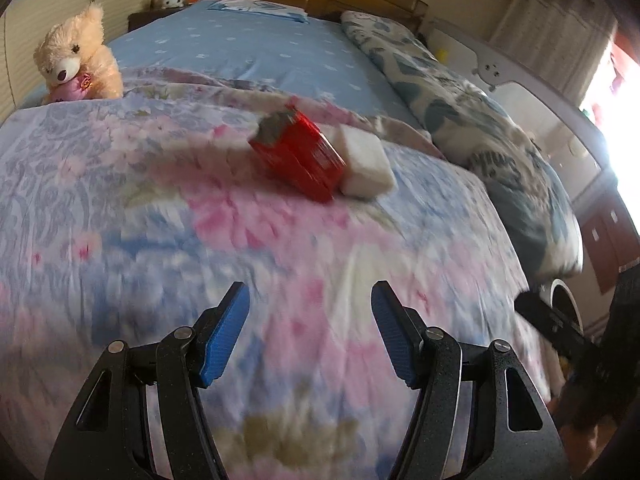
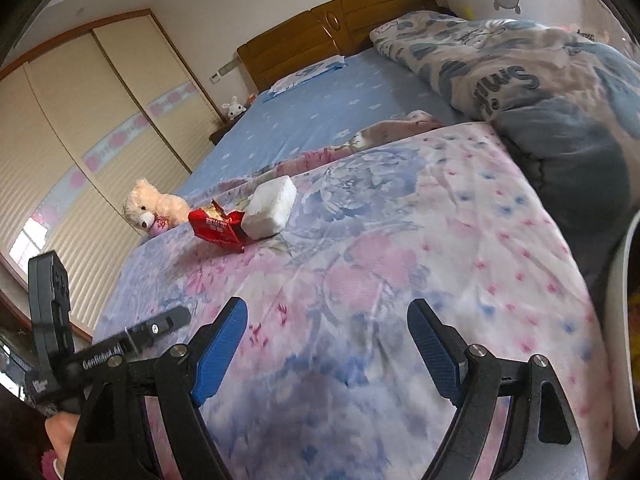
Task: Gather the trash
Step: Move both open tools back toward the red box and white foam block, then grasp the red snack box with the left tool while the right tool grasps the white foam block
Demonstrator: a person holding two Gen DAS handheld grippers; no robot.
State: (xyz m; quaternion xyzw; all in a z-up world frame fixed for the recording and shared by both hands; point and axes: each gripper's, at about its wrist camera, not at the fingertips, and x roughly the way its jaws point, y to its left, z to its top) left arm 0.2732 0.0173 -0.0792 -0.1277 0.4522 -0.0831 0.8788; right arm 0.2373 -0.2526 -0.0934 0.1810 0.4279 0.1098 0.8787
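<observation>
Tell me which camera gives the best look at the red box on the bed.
The right wrist view: the red box is sharp, its open top and contents visible. The left wrist view shows it larger but motion-blurred, touching the white block.

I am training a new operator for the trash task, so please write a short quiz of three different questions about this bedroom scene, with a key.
1. True or false: the left gripper is holding the red box.
2. Multiple choice: what lies against the red box on the floral quilt? A) a white foam block B) a green bottle C) a black shoe
3. Fill in: the soft toy sitting at the far edge of the quilt is a ____.

Key
1. False. Both the left gripper and the right gripper are open and empty, short of the box.
2. A, the white foam block.
3. Teddy bear.
</observation>
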